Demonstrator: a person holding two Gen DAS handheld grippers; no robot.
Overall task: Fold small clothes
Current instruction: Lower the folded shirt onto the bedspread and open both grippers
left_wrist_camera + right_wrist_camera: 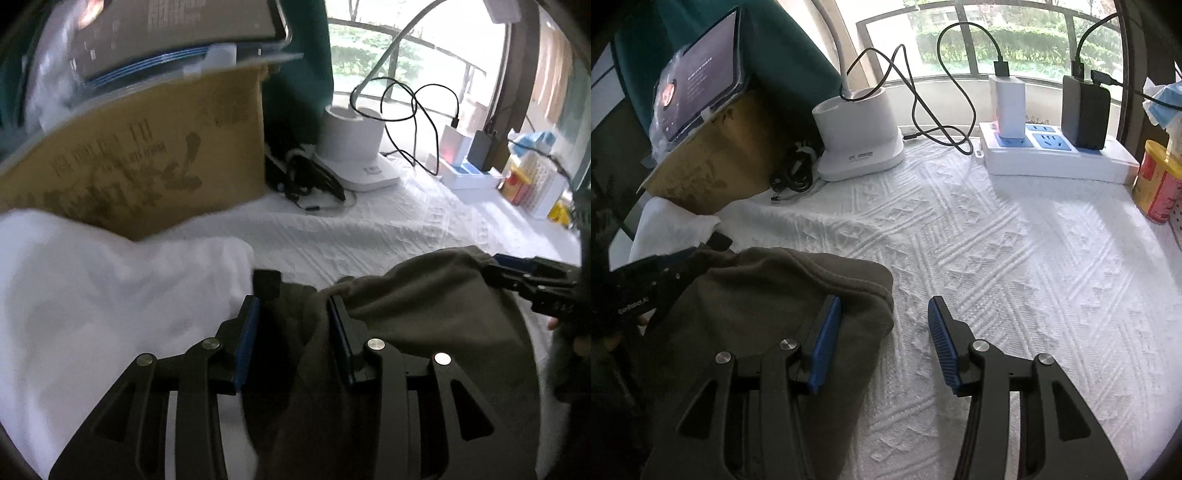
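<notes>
A dark olive-grey garment (417,295) lies bunched on the white textured tablecloth (997,240). My left gripper (293,314) has its blue pads set around a fold of this garment, with cloth draped over the right finger. In the right wrist view the garment (768,295) lies at lower left. My right gripper (882,325) is open, its left pad resting at the garment's right edge, its right pad over bare cloth. The right gripper also shows at the far right of the left wrist view (532,280). A white garment (92,295) lies to the left.
A cardboard box (147,166) with a tablet (698,77) on top stands at back left. A white lamp base (860,140), tangled black cables (794,173), a power strip with chargers (1052,147) and a yellow-red can (1156,181) line the back and right.
</notes>
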